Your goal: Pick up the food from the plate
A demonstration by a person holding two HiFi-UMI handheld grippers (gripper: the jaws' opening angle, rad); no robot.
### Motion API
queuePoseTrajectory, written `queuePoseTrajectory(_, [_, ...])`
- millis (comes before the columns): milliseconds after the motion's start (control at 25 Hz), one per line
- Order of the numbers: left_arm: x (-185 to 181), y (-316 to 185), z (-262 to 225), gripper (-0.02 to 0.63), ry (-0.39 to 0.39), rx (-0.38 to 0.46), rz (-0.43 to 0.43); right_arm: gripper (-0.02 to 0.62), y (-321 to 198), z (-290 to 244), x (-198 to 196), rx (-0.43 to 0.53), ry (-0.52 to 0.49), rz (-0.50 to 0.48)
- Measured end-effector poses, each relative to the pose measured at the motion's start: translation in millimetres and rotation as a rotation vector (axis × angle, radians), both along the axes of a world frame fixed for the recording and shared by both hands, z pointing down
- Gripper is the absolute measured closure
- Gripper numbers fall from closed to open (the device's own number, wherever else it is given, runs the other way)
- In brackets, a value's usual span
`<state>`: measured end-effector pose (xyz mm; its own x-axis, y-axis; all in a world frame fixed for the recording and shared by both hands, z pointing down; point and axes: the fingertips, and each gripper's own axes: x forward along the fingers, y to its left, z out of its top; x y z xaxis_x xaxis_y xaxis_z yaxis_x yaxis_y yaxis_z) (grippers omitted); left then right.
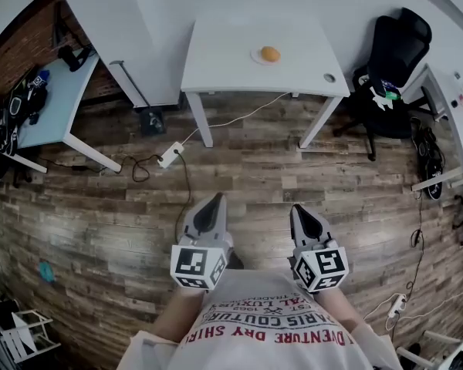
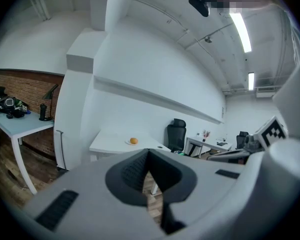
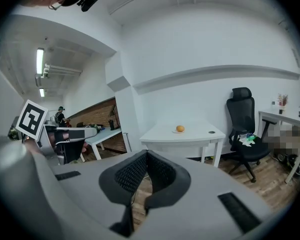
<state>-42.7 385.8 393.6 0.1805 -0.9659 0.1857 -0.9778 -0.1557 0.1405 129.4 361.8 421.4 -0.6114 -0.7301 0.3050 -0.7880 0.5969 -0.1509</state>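
Note:
An orange round food item lies on a small white plate on the white table far ahead across the room. The food appears small and distant in the left gripper view, and the same food shows on the table in the right gripper view. My left gripper and right gripper are held close to my body over the wooden floor, well short of the table. Both are shut with nothing between their jaws.
A black office chair stands right of the table. A light blue desk with dark gear is at the left. A power strip and cables lie on the floor between me and the table. Another desk is at the far right.

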Motion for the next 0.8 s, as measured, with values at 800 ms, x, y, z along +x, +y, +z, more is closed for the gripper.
queuePoseTrajectory(800, [-145,-160,20,0.600,0.022,-0.047,-0.014,0.583,-165,15,-136,-0.045,0.004,0.008])
